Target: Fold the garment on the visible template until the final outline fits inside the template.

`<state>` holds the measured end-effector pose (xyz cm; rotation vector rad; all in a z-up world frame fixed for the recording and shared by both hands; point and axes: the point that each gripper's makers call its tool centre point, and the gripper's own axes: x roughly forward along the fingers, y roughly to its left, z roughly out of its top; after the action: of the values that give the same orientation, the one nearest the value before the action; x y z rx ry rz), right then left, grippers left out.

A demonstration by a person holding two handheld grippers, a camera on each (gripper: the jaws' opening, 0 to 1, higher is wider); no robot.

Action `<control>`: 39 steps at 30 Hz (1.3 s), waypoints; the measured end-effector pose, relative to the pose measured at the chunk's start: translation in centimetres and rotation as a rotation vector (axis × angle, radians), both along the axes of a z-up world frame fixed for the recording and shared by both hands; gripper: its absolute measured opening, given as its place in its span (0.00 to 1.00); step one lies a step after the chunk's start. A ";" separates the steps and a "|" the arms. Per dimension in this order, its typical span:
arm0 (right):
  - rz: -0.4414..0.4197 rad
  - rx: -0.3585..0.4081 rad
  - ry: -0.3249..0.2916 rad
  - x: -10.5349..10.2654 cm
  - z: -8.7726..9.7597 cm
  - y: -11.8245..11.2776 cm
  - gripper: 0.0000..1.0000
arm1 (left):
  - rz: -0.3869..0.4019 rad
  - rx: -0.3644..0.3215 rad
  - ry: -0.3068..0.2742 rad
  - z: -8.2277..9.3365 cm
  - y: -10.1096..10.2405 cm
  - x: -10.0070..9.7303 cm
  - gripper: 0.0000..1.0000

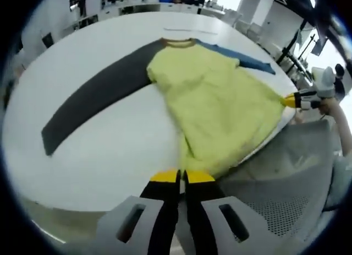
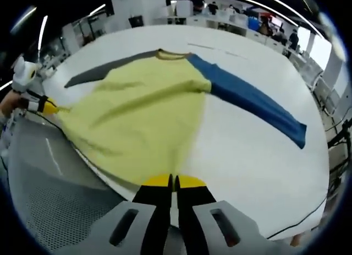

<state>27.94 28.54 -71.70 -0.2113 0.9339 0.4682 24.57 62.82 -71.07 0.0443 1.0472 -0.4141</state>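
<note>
- Left gripper view looks across a wide white tabletop (image 1: pixel 110 150), the largest thing in sight; the right gripper view shows the same tabletop (image 2: pixel 242 139) from the other side, with office furniture far behind it.
- A long-sleeved shirt (image 1: pixel 220 106) lies spread on the tabletop, collar at the far side and hem at the near edge; in the right gripper view the shirt (image 2: pixel 143 117) lies the same way.
- Its body is yellow, rumpled, and drawn out towards the near edge of the tabletop.
- One grey sleeve (image 1: pixel 93 98) stretches flat across the tabletop to the left in the left gripper view.
- One blue sleeve (image 2: pixel 253 103) stretches flat to the right in the right gripper view.
- A grey mesh chair back (image 2: pixel 60 205) stands just below the tabletop's near edge.
- The left gripper (image 1: pixel 181 177) has its yellow-tipped jaws drawn together on the yellow hem at the near edge; in the right gripper view the left gripper (image 2: pixel 52 107) grips a corner of the hem at the left.
- The right gripper (image 2: pixel 174 181) likewise has its jaws pressed together on the hem; in the left gripper view the right gripper (image 1: pixel 290 101) pinches the hem's other corner at the right.
</note>
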 end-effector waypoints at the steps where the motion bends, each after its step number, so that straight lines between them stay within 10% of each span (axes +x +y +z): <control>1: 0.004 0.001 0.000 -0.1 0.2 0.0 0.03 | 0.004 -0.001 -0.006 0.3 0.1 -0.2 0.00; 12: 0.055 -0.032 0.000 -2.0 2.1 -0.2 0.03 | -0.011 0.011 -0.015 2.1 -0.6 -2.1 0.00; 39: 0.115 -0.082 0.184 -5.5 -1.8 0.2 0.03 | -0.160 0.164 0.204 -2.3 0.5 -3.5 0.00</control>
<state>22.46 28.69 -73.45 -0.3009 1.1266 0.5624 21.03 63.31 -73.42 0.2377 1.2822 -0.4843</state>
